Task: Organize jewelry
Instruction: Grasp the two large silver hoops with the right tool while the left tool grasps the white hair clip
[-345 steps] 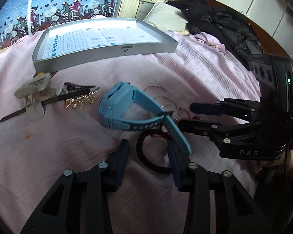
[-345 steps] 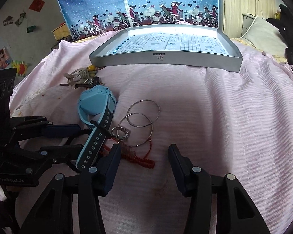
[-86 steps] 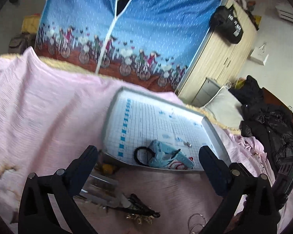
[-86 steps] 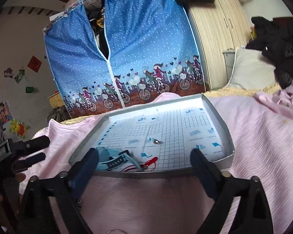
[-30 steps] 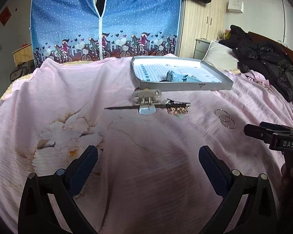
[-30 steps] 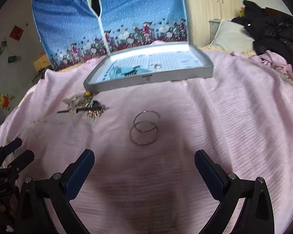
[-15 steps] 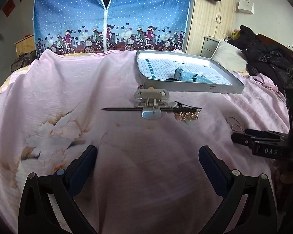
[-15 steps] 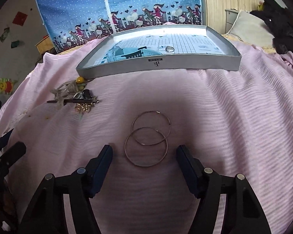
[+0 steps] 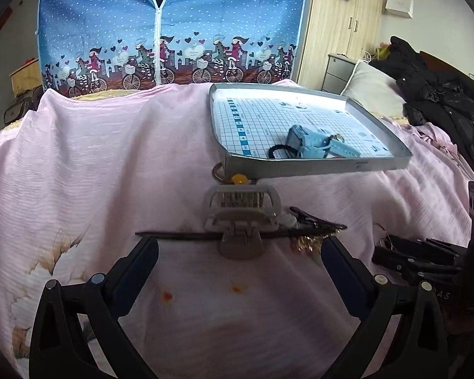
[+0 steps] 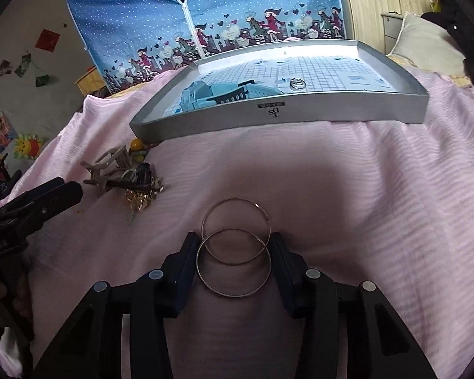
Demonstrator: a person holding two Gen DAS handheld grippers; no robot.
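Two hoop earrings (image 10: 235,248) lie overlapping between the right gripper's (image 10: 233,252) fingers.

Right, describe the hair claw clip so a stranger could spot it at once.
Find the silver tray on the pink bedspread. On the cloth just before its near left corner lies the hair claw clip. It is pale, translucent and toothed, unlike the dark thin hair stick across it.
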